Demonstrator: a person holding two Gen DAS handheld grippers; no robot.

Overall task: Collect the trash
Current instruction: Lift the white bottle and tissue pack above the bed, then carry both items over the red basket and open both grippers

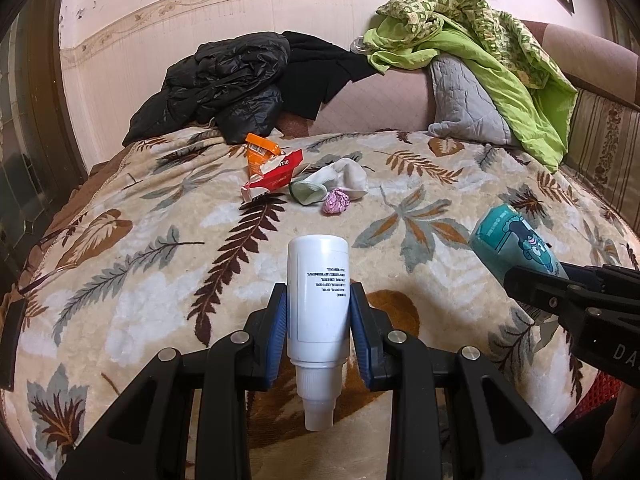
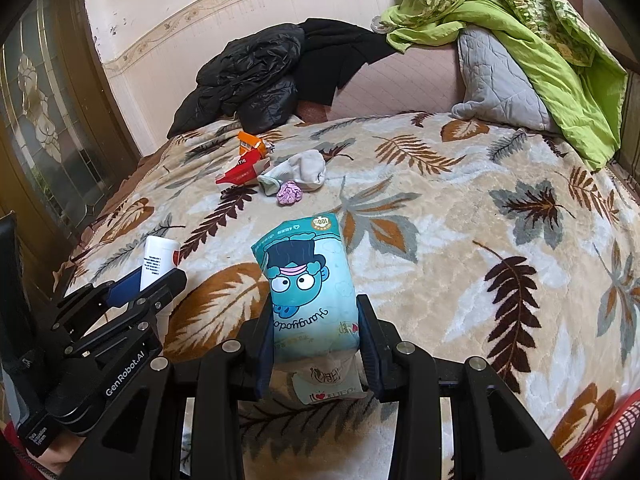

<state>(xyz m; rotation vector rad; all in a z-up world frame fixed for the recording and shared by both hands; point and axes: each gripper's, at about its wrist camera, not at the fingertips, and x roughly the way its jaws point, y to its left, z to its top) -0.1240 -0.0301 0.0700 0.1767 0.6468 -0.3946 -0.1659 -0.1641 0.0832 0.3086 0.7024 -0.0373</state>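
My left gripper [image 1: 319, 312] is shut on a white plastic bottle [image 1: 318, 296], cap end toward the camera, held above the leaf-patterned blanket [image 1: 140, 280]. My right gripper [image 2: 314, 332] is shut on a teal cartoon-printed packet [image 2: 310, 280]. Each gripper shows in the other's view: the right one [image 1: 532, 276] with the teal packet [image 1: 512, 240], the left one [image 2: 148, 280] with the white bottle [image 2: 158, 260]. Further back on the blanket lie an orange wrapper [image 1: 260, 152], a red carton [image 1: 276, 176], a white sock [image 1: 344, 178] and a crumpled pink wad [image 1: 337, 201].
A black jacket [image 1: 224, 84] and dark cloth are piled at the back, with a green quilt [image 1: 480, 40] over a grey pillow [image 1: 464, 100] at the right. A red mesh basket [image 2: 608, 436] sits at the lower right edge. A glazed door [image 2: 44, 92] stands at left.
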